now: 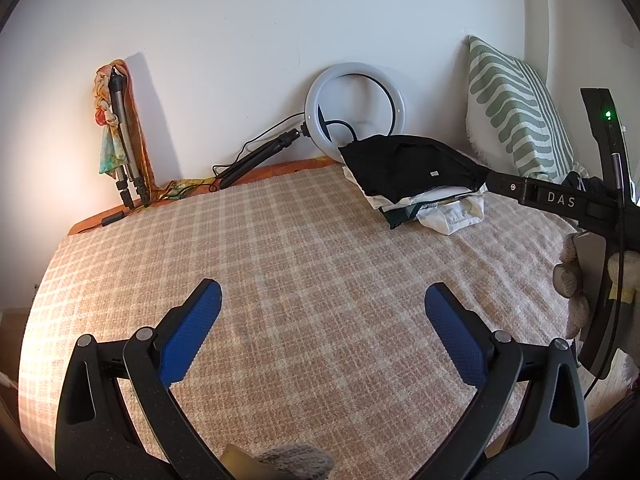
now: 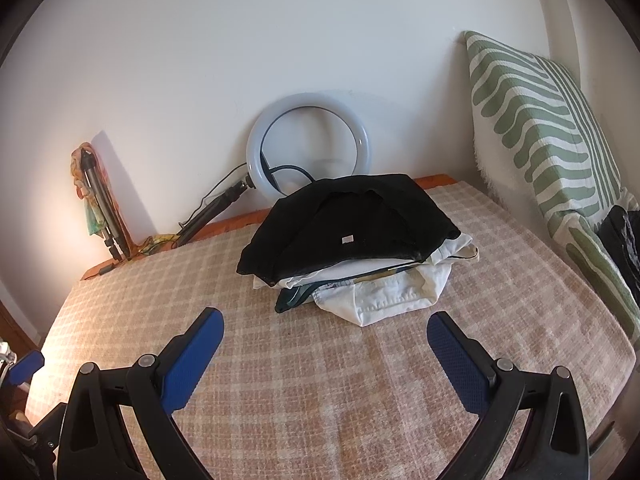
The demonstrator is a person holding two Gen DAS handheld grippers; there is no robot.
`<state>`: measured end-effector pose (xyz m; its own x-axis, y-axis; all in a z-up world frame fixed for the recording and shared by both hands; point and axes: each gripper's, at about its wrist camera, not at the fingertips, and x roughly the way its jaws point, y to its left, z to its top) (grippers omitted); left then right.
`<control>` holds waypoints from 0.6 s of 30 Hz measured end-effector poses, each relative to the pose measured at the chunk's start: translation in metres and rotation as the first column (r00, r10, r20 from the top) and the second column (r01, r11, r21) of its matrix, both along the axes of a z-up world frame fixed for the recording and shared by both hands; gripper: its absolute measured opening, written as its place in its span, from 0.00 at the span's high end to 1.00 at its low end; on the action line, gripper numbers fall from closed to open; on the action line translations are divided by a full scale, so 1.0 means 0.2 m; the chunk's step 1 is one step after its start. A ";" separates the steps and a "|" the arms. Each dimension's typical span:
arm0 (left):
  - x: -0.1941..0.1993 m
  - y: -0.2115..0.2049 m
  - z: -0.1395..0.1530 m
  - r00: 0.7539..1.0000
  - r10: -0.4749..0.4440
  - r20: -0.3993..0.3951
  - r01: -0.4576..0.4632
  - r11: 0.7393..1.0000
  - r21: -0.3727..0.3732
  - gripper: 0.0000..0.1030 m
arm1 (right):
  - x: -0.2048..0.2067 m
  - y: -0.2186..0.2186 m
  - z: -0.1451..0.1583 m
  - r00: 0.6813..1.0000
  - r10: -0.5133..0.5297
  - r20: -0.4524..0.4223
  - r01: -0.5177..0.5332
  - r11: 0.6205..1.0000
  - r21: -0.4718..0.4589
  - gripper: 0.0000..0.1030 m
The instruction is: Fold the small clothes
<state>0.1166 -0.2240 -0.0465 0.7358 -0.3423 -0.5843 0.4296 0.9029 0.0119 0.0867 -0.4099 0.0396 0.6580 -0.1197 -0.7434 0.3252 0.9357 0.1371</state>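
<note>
On checked blanket [image 2: 320, 380] — folded clothes stack [image 2: 352, 240], both tongs spread.

A checked bedspread [image 2: 320, 380] meets a plain white wall [image 2: 280, 40].

The only readable lettering was "DAS", in pale capitals on the black arm of the right tongs [image 1: 560, 200], seen in the left wrist view. The small white tag on the black garment [image 2: 347, 239] was illegible.
</note>
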 end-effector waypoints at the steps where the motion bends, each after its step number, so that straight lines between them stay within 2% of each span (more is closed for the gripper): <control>1: 0.00 0.00 0.00 1.000 0.001 0.001 -0.001 1.000 0.000 0.00 | 0.00 0.00 0.00 1.000 0.000 -0.001 0.000 1.000 0.002 0.00; 18: 0.00 0.00 0.00 1.000 0.000 0.002 0.000 1.000 0.007 0.00 | -0.01 0.00 -0.02 1.000 -0.022 -0.005 0.022 0.999 0.038 0.00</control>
